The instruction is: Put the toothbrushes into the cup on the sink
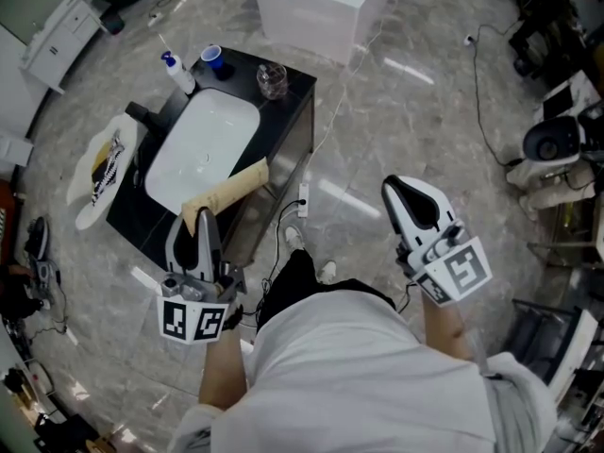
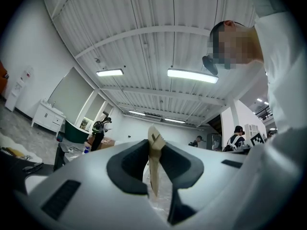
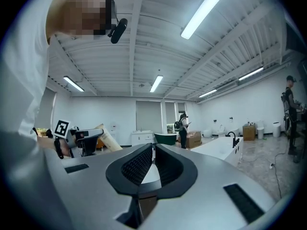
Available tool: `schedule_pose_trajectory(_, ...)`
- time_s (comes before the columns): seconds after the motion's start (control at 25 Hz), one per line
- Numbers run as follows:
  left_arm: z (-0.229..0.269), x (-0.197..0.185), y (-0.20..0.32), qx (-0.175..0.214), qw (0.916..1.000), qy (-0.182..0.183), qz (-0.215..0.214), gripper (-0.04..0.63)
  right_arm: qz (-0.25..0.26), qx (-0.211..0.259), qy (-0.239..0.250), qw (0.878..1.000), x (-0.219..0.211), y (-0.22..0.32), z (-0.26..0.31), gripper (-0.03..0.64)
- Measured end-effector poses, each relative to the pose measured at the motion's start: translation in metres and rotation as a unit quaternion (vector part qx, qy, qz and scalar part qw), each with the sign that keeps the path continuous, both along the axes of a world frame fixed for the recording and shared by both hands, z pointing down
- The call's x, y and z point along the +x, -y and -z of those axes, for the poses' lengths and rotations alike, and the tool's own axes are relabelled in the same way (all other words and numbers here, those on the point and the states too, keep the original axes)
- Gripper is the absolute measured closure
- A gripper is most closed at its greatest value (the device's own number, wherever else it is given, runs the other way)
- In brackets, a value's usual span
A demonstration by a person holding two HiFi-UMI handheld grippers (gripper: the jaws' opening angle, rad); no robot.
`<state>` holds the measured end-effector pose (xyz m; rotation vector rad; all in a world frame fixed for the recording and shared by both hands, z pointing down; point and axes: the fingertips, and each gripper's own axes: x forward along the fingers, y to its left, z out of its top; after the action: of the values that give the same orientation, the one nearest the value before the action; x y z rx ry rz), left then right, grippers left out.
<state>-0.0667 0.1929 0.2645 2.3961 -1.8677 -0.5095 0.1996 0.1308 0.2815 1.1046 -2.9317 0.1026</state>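
A black sink counter (image 1: 283, 144) with a white basin (image 1: 203, 144) stands ahead on the marble floor. At its far end are a blue cup (image 1: 212, 59) and a clear glass cup (image 1: 272, 80). My left gripper (image 1: 202, 223) is shut on a long flat tan cardboard toothbrush pack (image 1: 231, 189), which reaches over the counter's near edge. In the left gripper view the pack (image 2: 153, 176) stands on edge between the jaws of that gripper (image 2: 154, 143). My right gripper (image 1: 396, 189) hangs over the floor right of the counter; its jaws (image 3: 153, 147) meet with nothing between them.
A soap bottle (image 1: 177, 72) stands by the blue cup. A white round stand with a striped item (image 1: 99, 173) is left of the counter. A white cabinet (image 1: 321, 3) lies beyond it. A cable and plug (image 1: 302, 196) trail by the counter's right side. Equipment (image 1: 557, 140) crowds the right.
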Motion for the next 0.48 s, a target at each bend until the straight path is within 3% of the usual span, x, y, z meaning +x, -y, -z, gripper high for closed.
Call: schedule_pose_trajectory(0.48,-0.014,-0.023,0.068,-0.007,0.9996,-0.018,-0.019,0.528,-0.014,0.0,-0.008,1.0,-0.024,0.052,0.001,0.571)
